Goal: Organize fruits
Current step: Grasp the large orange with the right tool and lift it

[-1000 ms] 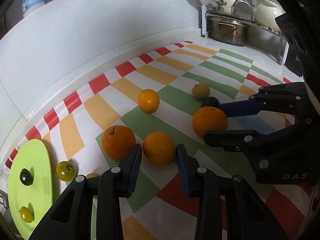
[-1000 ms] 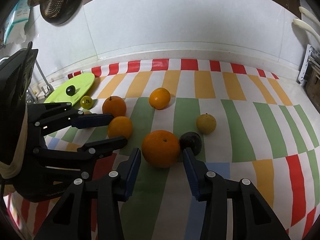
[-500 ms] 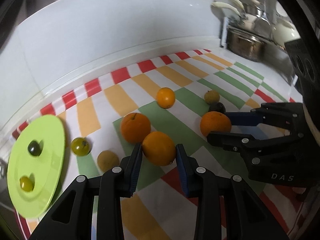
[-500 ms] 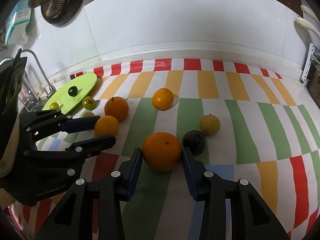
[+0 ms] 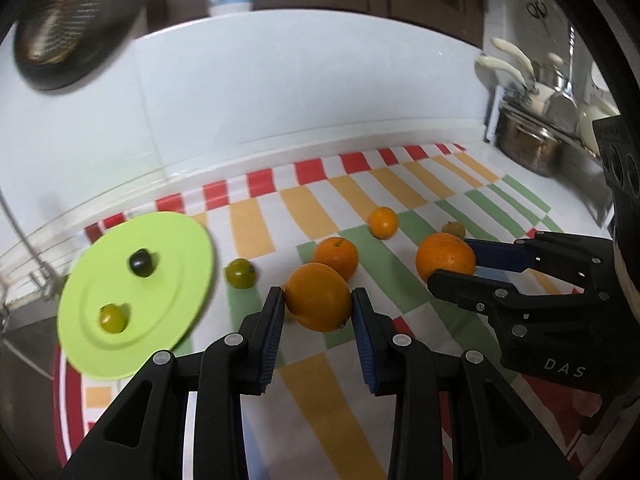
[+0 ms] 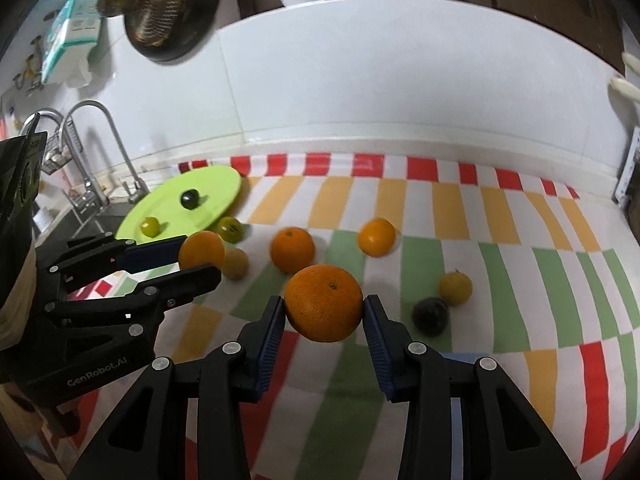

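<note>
My left gripper (image 5: 318, 312) is shut on an orange (image 5: 318, 297) and holds it above the striped cloth; it also shows in the right wrist view (image 6: 201, 249). My right gripper (image 6: 324, 314) is shut on a larger orange (image 6: 324, 302), lifted off the cloth, which also shows in the left wrist view (image 5: 445, 258). A lime-green plate (image 5: 120, 320) at the left carries a dark fruit (image 5: 141, 263) and a small green fruit (image 5: 112, 318). Two more oranges (image 6: 292, 250) (image 6: 376, 237), a green tomato (image 6: 230, 229), two yellowish fruits (image 6: 455, 288) (image 6: 236, 264) and a dark plum (image 6: 430, 315) lie on the cloth.
A sink with a tap (image 6: 96, 152) lies left of the plate. A rack with pots (image 5: 528, 148) stands at the back right. A white backsplash (image 5: 280, 92) runs behind the cloth. A strainer (image 6: 156, 8) hangs on the wall.
Both grippers closed on their oranges and lifted them off the cloth. The left gripper swung left toward the plate, bringing more of the plate into view.
</note>
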The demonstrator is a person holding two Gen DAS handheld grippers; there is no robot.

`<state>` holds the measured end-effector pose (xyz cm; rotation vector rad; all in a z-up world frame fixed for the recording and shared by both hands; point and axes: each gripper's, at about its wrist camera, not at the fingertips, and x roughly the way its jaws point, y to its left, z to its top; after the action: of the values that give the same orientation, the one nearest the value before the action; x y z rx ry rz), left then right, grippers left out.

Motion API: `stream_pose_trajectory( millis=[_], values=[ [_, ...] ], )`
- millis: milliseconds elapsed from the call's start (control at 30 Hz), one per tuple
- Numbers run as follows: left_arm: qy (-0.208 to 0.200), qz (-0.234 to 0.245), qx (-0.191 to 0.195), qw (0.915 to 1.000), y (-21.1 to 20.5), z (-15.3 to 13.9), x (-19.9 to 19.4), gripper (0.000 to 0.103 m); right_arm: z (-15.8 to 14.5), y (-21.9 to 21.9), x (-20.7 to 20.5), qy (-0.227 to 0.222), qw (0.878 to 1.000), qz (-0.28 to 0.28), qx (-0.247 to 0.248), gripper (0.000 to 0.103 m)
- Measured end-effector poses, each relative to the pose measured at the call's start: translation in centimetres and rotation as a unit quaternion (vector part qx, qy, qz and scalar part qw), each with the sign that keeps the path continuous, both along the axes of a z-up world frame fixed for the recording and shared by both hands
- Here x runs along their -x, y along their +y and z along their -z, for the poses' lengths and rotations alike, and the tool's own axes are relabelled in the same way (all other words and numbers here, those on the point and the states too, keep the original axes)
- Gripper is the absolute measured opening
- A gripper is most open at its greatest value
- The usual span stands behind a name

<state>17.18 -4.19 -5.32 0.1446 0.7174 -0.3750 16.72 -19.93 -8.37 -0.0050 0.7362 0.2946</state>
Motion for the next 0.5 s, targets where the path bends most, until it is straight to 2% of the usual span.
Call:
stream_pose_trajectory(
  millis=[267,500],
  values=[
    [-0.018,-0.055,0.019,0.9982,2.9,-1.8,1.1,0.033,-2.3,2.5,0.4,-0.031,0.999,-0.034,-0.01,0.041],
    [-0.033,-0.103,0.016,0.994,6.0,-2.6,1.4,0.033,-3.7,5.2,-0.1,-0.054,0.996,-0.07,-0.02,0.041]
  ],
)
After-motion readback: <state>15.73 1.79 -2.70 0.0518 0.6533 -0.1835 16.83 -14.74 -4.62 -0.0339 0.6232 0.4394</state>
